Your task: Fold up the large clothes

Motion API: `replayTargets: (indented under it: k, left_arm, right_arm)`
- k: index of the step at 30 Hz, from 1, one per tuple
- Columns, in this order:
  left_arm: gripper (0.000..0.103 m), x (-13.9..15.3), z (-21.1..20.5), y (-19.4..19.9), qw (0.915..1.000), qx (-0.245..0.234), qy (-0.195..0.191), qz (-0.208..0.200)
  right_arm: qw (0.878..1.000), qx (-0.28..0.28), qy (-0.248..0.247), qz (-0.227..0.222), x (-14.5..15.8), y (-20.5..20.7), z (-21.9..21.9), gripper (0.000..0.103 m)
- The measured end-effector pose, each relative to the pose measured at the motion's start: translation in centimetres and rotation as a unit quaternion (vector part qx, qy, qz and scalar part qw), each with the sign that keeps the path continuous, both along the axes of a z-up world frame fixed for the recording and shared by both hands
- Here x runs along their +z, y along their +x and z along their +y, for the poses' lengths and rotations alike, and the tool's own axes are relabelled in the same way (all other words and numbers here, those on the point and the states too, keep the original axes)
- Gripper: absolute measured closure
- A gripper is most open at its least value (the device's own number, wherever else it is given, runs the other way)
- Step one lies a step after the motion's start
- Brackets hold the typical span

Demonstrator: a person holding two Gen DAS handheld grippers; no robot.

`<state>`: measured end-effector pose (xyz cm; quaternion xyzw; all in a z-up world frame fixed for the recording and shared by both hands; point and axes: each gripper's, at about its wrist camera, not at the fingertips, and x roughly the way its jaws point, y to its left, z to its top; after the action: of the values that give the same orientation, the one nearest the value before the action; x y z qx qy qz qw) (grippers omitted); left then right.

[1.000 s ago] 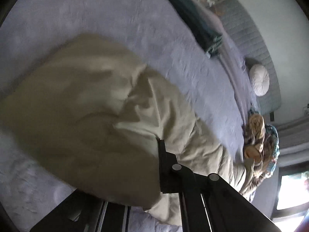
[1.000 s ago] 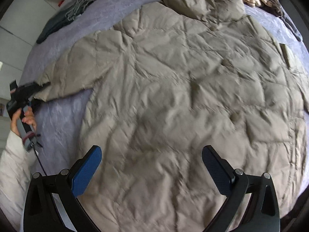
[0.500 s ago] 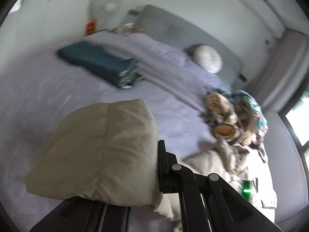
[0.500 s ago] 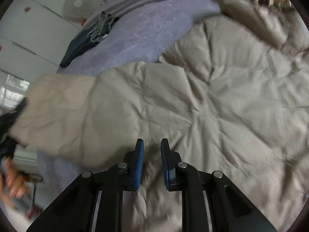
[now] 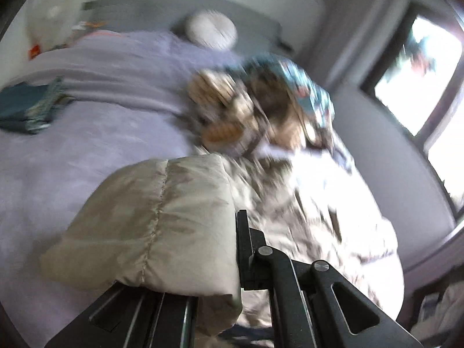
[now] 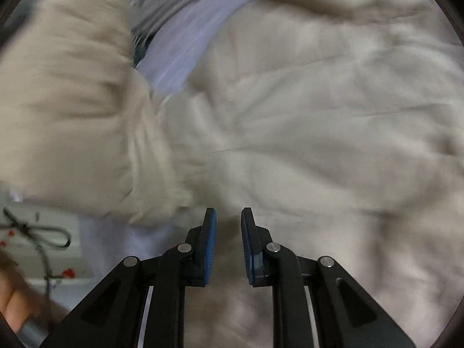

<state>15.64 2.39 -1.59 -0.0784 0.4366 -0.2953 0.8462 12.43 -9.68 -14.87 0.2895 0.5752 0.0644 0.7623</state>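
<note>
A large beige quilted jacket (image 6: 304,116) lies spread on the lilac bed (image 5: 72,145). My left gripper (image 5: 229,249) is shut on the jacket's sleeve end (image 5: 156,220) and holds it lifted over the jacket body (image 5: 313,217). Only its right finger shows; the sleeve hides the other. In the right wrist view the raised sleeve (image 6: 66,101) hangs blurred at the left. My right gripper (image 6: 228,232) hovers close over the jacket near the sleeve's root, its blue pads (image 6: 209,249) almost together with a narrow gap and nothing between them.
A heap of patterned clothes (image 5: 261,107) lies beyond the jacket's collar. A folded teal garment (image 5: 26,107) sits at the far left of the bed. A round white cushion (image 5: 211,30) leans on the grey headboard. A window (image 5: 417,66) is at the right.
My left gripper has lifted the sleeve and swung it towards the jacket body. My right gripper closed from wide open to nearly shut and moved down closer to the jacket.
</note>
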Motion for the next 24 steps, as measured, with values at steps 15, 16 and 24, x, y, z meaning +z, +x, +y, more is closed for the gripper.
replayTargets:
  k: [15,16,24]
  left_arm:
    - [0.021,-11.6,-8.7,-5.7,0.9805,-0.057,0.178,0.061]
    - [0.002,-10.9,-8.2,-6.1,0.9820,-0.055,0.173,0.054]
    - [0.002,-5.3,-0.2,-7.5,0.9911,-0.028,0.120,0.049]
  right_arm:
    - [0.993,-0.096,-0.056,0.029,-0.4,-6.6,-13.8,0.083]
    - [0.993,-0.094,-0.059,0.030,-0.3,-6.1,-13.6,0.083]
    - [0.993,-0.043,-0.112,-0.007,3.6,-7.0,-12.7,0.045]
